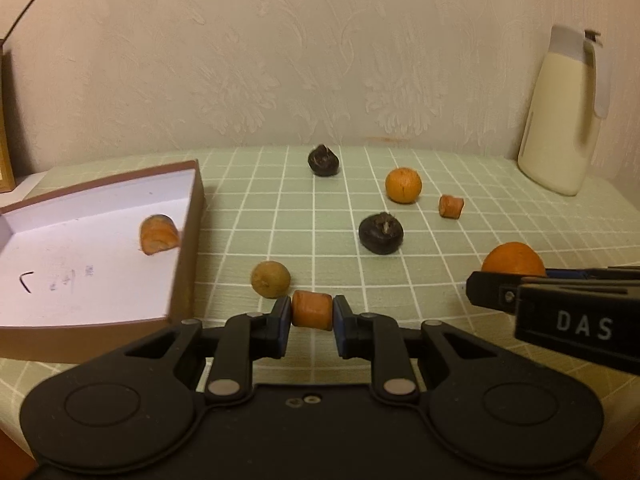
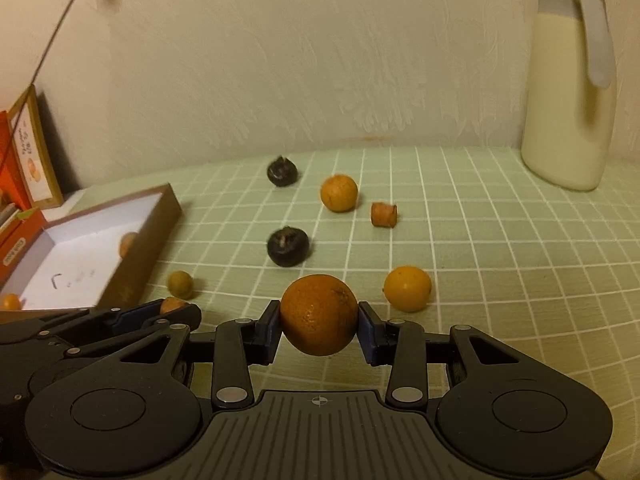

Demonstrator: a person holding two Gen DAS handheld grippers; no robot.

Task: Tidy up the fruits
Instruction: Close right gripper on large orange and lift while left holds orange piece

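On the far left sits a shallow brown box (image 1: 188, 216) with a carrot chunk (image 1: 159, 234) inside, white bottom showing. Just right of it, the left hand-held gripper (image 1: 312, 312) is clamped on a short carrot piece (image 1: 312, 310) — a small greenish-brown fruit (image 1: 270, 278) lies just beyond it on the checked bench (image 1: 280, 208). Further right, two dark fruits (image 1: 380, 234) and a small orange (image 1: 403, 185) are scattered about. The right hand-held gripper (image 2: 319, 326) has a big orange (image 2: 319, 314) pinched between its pads, with a yellow-orange fruit (image 2: 408, 288) nearby — cream jug (image 2: 568, 92) at the back right.
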